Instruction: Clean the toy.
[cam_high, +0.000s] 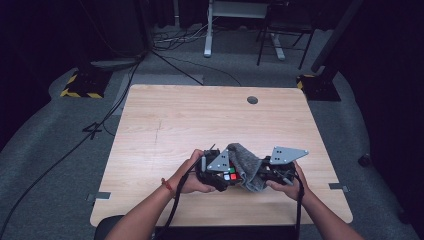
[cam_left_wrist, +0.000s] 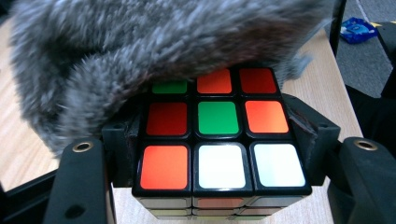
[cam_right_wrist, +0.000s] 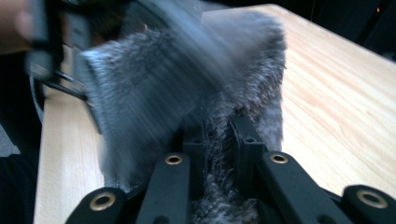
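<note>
Wiping well means the left gripper (cam_high: 216, 172), jaws clamped on the cube (cam_left_wrist: 219, 140) above the worktop (cam_high: 165, 120), holds steady while the right gripper (cam_right_wrist: 219, 140), pinching the cloth (cam_high: 247, 162), rubs each face.

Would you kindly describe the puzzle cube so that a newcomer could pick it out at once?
Start at the pale wooden table and go to its near edge, between the person's two hands. There the left gripper is shut on a black-framed puzzle cube half covered by a fluffy grey cloth. Its red, green and white squares are the sole bright colours there.
</note>
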